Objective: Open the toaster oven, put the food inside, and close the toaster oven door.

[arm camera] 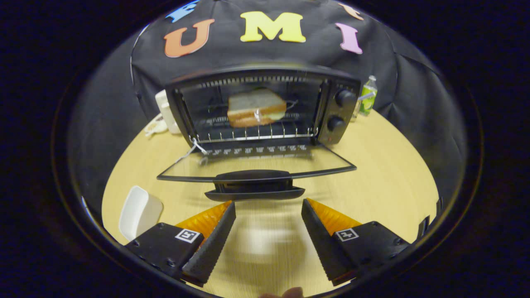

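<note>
A toaster oven [265, 107] stands on a round wooden worktop [385, 174], its glass door [256, 163] dropped flat toward the tool [268, 209], handle [254, 186] just ahead of the fingertips. A sandwich [256, 107] sits on the wire rack [252, 132] inside the open chamber. The tool hovers released, its 2 fingers spread wide with only bare worktop between them. A white dish [138, 211] lies beside the left finger; a white appliance [165, 111] and a green bottle [367, 96] flank the oven.
</note>
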The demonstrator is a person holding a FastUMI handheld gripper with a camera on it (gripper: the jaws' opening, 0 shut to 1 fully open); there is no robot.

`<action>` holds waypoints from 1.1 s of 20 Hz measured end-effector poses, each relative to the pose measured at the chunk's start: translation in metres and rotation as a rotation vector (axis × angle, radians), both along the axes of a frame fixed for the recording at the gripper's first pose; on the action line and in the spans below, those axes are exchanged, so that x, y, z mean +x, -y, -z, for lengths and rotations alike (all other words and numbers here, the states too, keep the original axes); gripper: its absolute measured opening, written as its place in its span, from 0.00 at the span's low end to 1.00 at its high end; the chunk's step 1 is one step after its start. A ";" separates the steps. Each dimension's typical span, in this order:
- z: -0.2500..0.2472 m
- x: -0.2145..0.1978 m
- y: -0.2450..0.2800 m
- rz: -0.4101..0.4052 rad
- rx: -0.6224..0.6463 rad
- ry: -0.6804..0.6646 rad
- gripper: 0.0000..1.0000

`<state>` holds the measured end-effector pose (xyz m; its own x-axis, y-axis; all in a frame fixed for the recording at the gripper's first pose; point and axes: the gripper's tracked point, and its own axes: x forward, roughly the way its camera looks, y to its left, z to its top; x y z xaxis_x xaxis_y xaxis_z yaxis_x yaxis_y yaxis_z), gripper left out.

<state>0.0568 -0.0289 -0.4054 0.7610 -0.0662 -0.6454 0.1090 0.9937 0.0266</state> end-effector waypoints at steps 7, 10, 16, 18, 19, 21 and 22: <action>-0.110 0.026 0.003 -0.040 -0.081 0.206 1.00; -0.165 0.014 -0.001 -0.040 -0.078 0.300 1.00; -0.291 -0.016 -0.019 -0.036 -0.081 0.489 1.00; -0.322 -0.031 -0.024 -0.026 -0.073 0.547 1.00; -0.336 -0.040 -0.028 -0.026 -0.076 0.571 1.00; -0.356 -0.062 -0.036 -0.033 -0.083 0.618 1.00; -0.363 -0.071 -0.041 -0.038 -0.092 0.637 1.00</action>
